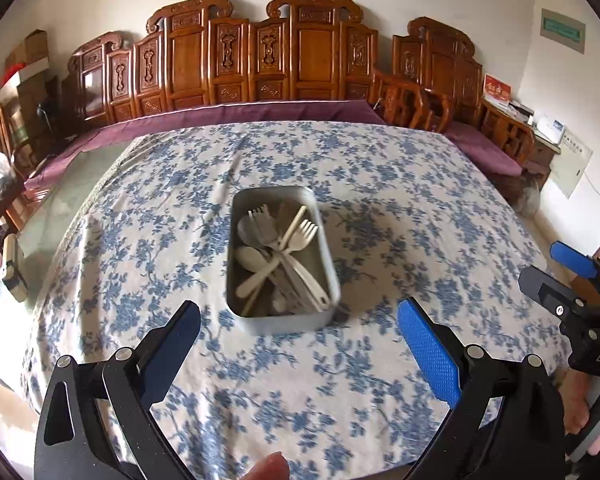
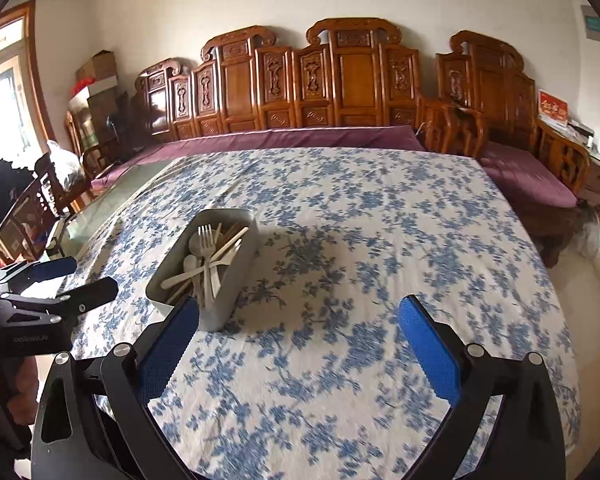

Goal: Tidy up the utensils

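Overall, one tin (image 1: 280, 322) of mixed utensils (image 1: 278, 256); both grippers' jaws spread, empty.

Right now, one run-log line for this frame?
left gripper: open, empty | right gripper: open, empty | utensils: piled in metal tin | tin on floral tablecloth | no contact
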`<action>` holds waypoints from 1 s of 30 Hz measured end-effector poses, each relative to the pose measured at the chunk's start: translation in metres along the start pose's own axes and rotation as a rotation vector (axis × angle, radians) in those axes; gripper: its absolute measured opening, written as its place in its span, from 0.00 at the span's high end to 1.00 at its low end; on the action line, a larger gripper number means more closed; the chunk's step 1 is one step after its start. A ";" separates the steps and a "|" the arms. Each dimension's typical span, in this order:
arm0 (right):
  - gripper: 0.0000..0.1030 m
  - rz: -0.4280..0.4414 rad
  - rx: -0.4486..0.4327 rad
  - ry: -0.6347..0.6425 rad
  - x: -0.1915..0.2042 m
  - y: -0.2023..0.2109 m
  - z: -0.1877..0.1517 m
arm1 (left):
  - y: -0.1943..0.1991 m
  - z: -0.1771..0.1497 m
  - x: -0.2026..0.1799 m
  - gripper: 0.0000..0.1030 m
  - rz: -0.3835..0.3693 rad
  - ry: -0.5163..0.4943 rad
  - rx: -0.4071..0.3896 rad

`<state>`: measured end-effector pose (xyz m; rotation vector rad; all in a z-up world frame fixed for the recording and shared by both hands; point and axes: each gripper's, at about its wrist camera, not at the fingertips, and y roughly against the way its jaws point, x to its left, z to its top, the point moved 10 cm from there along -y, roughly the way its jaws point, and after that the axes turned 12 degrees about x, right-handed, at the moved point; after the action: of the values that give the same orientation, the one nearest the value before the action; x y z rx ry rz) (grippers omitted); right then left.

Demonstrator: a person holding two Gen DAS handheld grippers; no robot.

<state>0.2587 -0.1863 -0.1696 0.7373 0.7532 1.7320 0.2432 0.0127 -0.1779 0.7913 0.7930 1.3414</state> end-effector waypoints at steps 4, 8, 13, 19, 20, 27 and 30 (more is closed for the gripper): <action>0.02 -0.018 -0.019 -0.011 -0.010 0.014 -0.011 | 0.005 -0.007 -0.012 0.08 0.004 0.002 -0.002; 0.02 -0.027 -0.032 -0.023 -0.014 0.027 -0.019 | 0.019 -0.010 -0.026 0.08 0.005 -0.025 -0.019; 0.02 -0.027 -0.081 -0.038 -0.016 0.053 -0.018 | 0.056 -0.006 -0.037 0.08 0.005 -0.034 -0.081; 0.02 -0.013 -0.195 -0.048 -0.009 0.107 -0.004 | 0.113 0.001 -0.042 0.08 0.003 -0.028 -0.195; 0.02 -0.015 -0.216 -0.046 -0.007 0.117 -0.002 | 0.121 0.001 -0.043 0.08 -0.005 -0.025 -0.209; 0.03 -0.047 -0.326 -0.033 0.004 0.170 0.002 | 0.163 -0.004 -0.041 0.08 -0.009 -0.001 -0.293; 0.03 -0.065 -0.353 -0.021 0.008 0.183 0.001 | 0.172 -0.006 -0.041 0.08 -0.006 -0.004 -0.313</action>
<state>0.1530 -0.2224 -0.0246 0.4827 0.4343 1.7347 0.1473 -0.0167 -0.0325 0.5437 0.5628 1.4147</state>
